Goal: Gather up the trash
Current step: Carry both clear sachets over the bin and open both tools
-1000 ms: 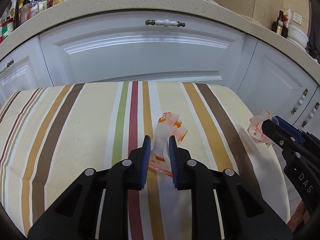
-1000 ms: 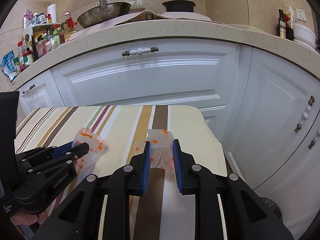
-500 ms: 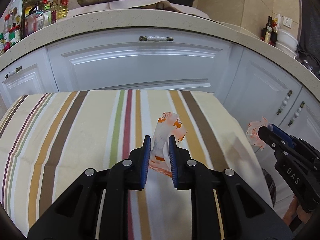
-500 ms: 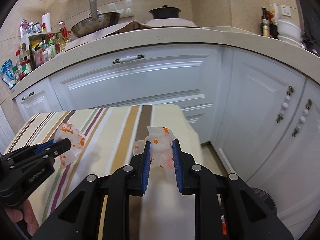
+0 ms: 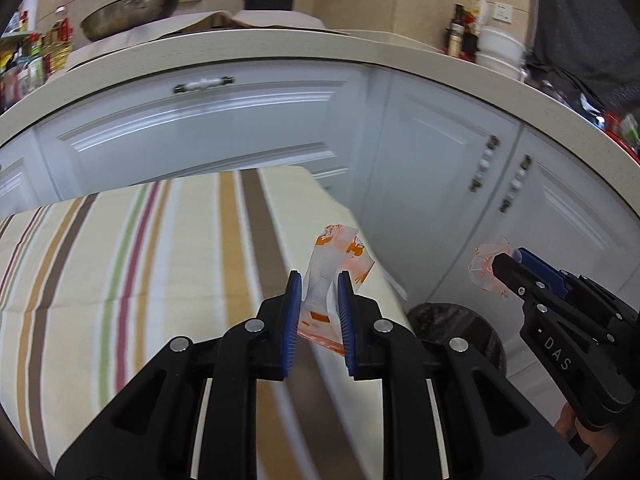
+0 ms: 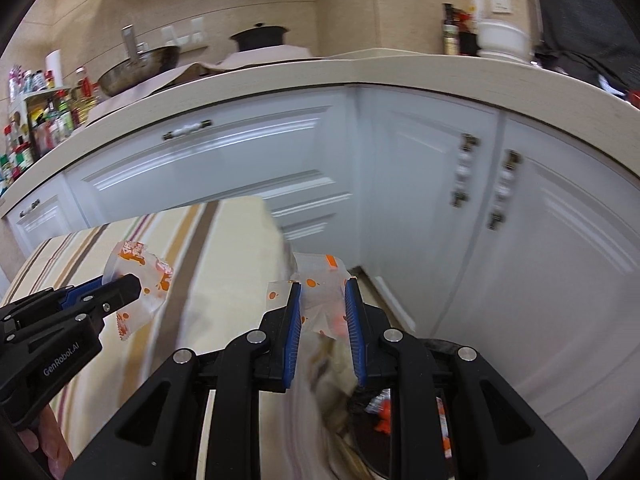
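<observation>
Left wrist view: the left gripper (image 5: 318,286) has its jaws clamped on a crumpled white-and-orange wrapper (image 5: 334,258), which sticks up and forward out of them. Below and to the left of the jaws lies the striped cloth (image 5: 120,264) covering the surface. To the right of the jaws, beyond the cloth's edge and lower down, the dark rim of a trash bin (image 5: 460,320) shows. Farther right, the right gripper (image 5: 505,262) holds a second clear wrapper with orange print (image 5: 486,268) in front of the white cabinet doors (image 5: 436,184).

From the right wrist, the right gripper's jaws are closed on that second wrapper, which bulges above them. Directly below the jaws is the bin's open mouth, with blurred scraps inside. The left gripper and its wrapper sit off to the left, over the cloth.
</observation>
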Available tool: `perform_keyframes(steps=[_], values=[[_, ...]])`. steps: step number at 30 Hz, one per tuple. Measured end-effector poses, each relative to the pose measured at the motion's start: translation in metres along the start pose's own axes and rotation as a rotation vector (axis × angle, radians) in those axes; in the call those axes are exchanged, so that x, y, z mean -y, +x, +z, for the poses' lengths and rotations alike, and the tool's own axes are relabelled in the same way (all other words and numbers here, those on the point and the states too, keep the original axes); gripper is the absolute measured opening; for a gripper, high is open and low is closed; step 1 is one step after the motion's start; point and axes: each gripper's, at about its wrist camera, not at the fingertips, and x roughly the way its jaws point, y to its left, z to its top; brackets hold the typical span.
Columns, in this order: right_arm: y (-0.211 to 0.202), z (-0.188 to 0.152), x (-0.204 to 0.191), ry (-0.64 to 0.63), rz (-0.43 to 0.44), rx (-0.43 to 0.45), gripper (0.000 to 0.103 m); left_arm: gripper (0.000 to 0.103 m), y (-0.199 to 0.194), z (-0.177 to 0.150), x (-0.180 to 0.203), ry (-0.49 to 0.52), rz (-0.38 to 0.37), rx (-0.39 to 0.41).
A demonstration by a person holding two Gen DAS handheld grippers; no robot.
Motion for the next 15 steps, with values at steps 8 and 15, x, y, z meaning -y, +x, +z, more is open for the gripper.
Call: perform_keyframes(steps=[8,15], values=[[-0.015,-0.024,0.057,0.050,-0.086,-0.016,0.022,0.018,0.014,-0.011,0.075,0.082,-0.076,-0.028],[-0.008,-0.043,0.097,0.103,-0.146,-0.049,0.022,0.019,0.039,-0.020,0.133,0.181,-0.116,-0.060]])
